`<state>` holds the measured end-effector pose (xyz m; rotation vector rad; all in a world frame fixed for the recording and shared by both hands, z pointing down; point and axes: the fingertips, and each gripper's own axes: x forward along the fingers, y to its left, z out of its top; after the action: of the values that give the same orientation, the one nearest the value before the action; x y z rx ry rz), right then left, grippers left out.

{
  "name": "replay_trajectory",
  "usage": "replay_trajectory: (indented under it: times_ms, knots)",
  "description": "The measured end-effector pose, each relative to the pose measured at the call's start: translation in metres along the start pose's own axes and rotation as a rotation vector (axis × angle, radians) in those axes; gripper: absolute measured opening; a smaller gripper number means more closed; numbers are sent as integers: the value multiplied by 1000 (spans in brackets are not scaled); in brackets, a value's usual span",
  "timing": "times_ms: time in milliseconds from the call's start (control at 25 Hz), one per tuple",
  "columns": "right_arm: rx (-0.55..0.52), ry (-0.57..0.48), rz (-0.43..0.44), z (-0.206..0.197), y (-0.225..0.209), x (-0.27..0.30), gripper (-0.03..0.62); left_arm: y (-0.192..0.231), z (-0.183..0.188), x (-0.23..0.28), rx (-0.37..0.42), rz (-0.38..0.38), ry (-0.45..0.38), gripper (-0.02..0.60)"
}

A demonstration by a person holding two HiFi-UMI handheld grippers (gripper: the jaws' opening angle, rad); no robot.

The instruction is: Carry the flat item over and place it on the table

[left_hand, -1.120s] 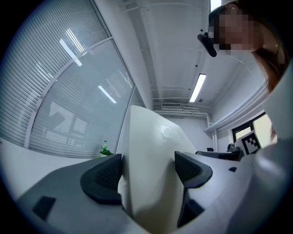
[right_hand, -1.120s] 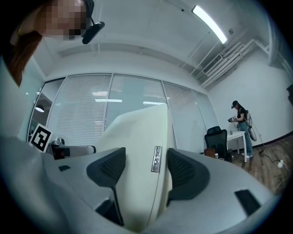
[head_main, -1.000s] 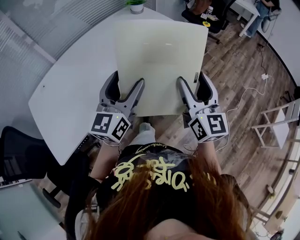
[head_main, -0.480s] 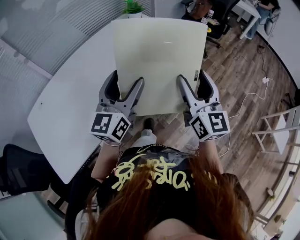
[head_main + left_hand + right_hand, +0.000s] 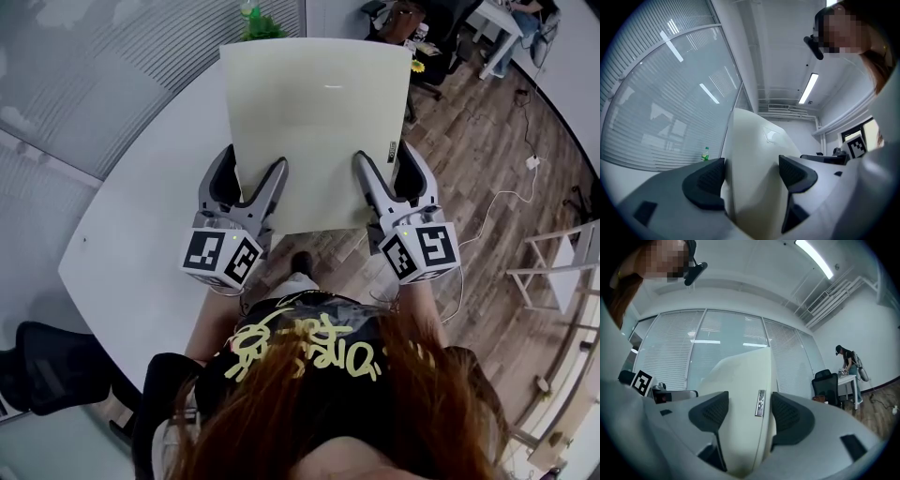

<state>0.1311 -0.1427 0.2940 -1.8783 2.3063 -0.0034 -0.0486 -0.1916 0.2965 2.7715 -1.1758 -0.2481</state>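
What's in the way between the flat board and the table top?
Nothing visible does. The left gripper and right gripper hold the board over the white table, bare where it shows; a green plant stands only at its far edge.

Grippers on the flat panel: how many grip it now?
2. The left gripper clamps the flat panel at its left edge; the right gripper clamps it at its right edge.

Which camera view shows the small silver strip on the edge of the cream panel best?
The right gripper view: the silver strip appears close and large on the edge of the cream panel, between the jaws of the right tool. The head view shows it only as a tiny mark; the left gripper view misses it.
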Motion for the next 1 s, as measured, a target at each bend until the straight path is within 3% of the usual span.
replay_trajectory:
  times_ms: [760,1000]
  knots:
    - [10,46,-57,-10,-38,95,285,62,-1,92,-31,-34,43,362]
    - [15,63,-50,-23,-52,110,285,70,-18,109,-54,-12,62,362]
